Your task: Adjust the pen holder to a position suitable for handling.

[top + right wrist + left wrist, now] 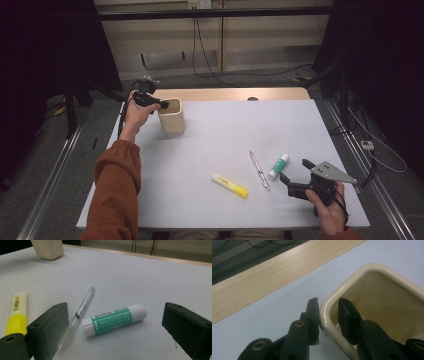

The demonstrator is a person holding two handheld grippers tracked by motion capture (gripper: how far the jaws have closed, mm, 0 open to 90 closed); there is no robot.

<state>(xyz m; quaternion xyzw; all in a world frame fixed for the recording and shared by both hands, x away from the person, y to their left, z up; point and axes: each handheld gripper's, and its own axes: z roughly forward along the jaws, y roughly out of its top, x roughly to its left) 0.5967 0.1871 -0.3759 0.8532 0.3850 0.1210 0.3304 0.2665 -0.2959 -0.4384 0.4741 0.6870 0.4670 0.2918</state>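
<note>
Reaching for the glue stick (113, 319) is the nearer job: the right gripper (296, 178) hovers low over the table (300, 125) with its jaws spread wide and empty, the stick lying between them, the clear pen (76, 315) just beside its left jaw and the yellow highlighter (16, 312) beyond that. To do it well, I would centre on the stick's middle and keep clear of the pen. That hand sits low, palm inward, gripper aimed forward. Farther off, the left gripper (157, 103) clamps the rim of the cream cup (172, 116), one jaw inside, one outside, forearm stretched ahead, steadying it.
</note>
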